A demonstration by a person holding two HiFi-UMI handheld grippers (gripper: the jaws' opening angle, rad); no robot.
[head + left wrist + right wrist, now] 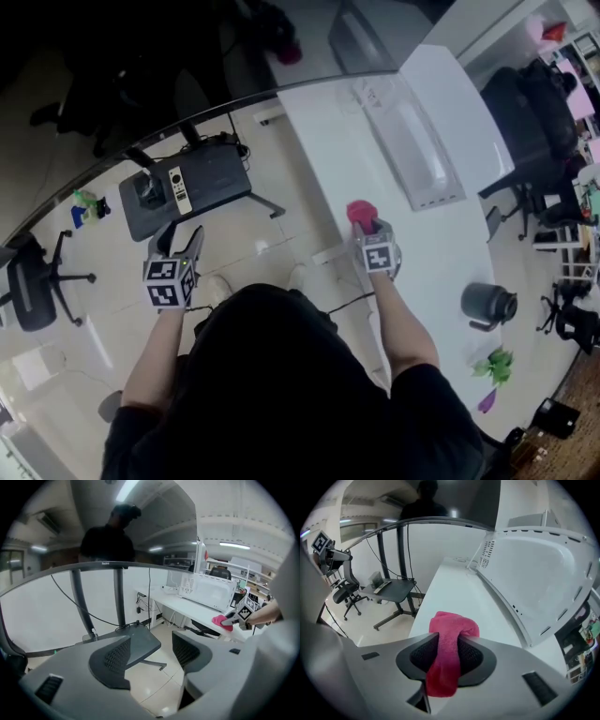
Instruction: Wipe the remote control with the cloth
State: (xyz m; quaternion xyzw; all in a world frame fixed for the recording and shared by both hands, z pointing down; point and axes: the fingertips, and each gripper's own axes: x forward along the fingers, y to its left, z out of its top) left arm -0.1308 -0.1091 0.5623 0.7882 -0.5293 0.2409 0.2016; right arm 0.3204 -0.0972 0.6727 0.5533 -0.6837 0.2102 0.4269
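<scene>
The remote control, white and slim, lies on a small dark grey side table; the right gripper view also shows this remote control, far off at the left. My left gripper hangs above the floor just short of that table, jaws open and empty. In its own view the left gripper frames only the side table and floor. My right gripper is over the white desk, shut on the pink cloth, whose far end bunches on the desk. That pink cloth shows ahead of the jaws.
A long white appliance lies on the desk beyond the cloth. A black device shares the side table with the remote. An office chair stands at the left, a dark round bin at the right. A thin curved bar on posts arcs behind the side table.
</scene>
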